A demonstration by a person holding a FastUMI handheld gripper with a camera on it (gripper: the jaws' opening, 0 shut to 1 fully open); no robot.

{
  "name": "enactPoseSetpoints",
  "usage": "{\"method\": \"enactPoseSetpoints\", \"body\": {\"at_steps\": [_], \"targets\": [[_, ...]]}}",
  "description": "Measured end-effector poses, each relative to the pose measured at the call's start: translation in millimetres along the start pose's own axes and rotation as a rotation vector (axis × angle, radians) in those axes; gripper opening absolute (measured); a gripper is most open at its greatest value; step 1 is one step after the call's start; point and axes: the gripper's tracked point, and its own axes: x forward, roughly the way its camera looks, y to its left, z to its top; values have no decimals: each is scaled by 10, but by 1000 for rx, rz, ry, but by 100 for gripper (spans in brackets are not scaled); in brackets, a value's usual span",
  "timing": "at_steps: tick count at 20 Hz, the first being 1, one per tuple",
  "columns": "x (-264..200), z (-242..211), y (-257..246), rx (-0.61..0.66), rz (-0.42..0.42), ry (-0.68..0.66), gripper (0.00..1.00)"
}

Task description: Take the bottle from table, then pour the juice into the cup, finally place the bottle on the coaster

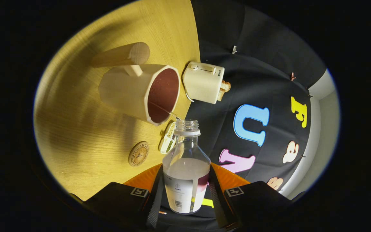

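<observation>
Between fingers [185, 206] — bottle [186, 167] clamped | base hidden | pouring into cup [140, 91]

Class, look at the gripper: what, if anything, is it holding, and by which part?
The gripper holds the clear bottle by its lower body, at the label, one finger pressing on each side, while its open neck pours a thin stream into the cup.

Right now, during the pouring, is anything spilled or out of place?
No spill that I can see. The jaws are shut on the bottle, which is tipped toward the cup, and a thin stream runs from the bottle's open mouth over the rim into the cup. The coaster lies bare on the table, as expected at this step.
</observation>
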Motion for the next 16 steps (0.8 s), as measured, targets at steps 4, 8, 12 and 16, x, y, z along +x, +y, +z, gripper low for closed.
{"method": "enactPoseSetpoints", "body": {"at_steps": [4, 8, 12, 16], "targets": [[-5, -7, -18, -15, -7, -6, 71], [-27, 51, -48, -46, -20, -26, 71], [-49, 80, -25, -63, -20, -36, 71], [-63, 100, -26, -91, -24, -43, 71]]}}
